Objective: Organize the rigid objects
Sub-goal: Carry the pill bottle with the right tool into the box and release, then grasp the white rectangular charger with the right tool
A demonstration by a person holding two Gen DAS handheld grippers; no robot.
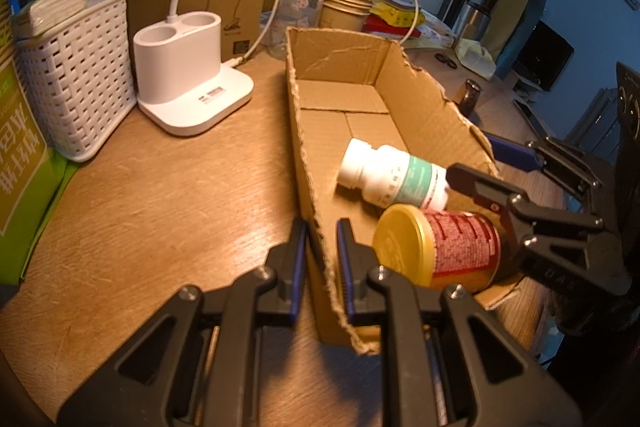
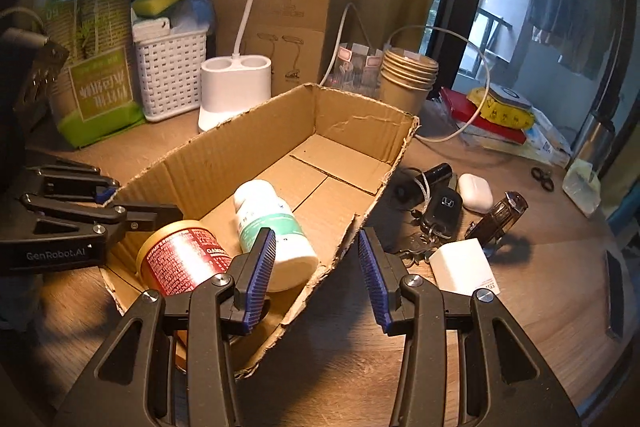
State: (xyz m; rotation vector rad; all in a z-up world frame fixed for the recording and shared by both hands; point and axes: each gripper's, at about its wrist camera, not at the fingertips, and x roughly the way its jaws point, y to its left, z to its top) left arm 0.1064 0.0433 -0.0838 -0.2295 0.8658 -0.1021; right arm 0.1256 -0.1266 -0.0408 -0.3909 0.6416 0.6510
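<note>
Wooden table [image 1: 160, 211] lying under warm lamp light; curtain and window standing behind. Cardboard box [image 1: 424, 107] with torn rim sitting mid-table, holding white bottle [image 1: 392, 173] and red can [image 1: 444, 247], both lying on sides, touching. My left gripper [image 1: 322, 259] is clamping box's near wall. My right gripper [image 2: 316, 267] is standing open, straddling box's right wall. Only right view is showing car key [image 2: 442, 207] and earbud case [image 2: 476, 191] beside box.
</note>
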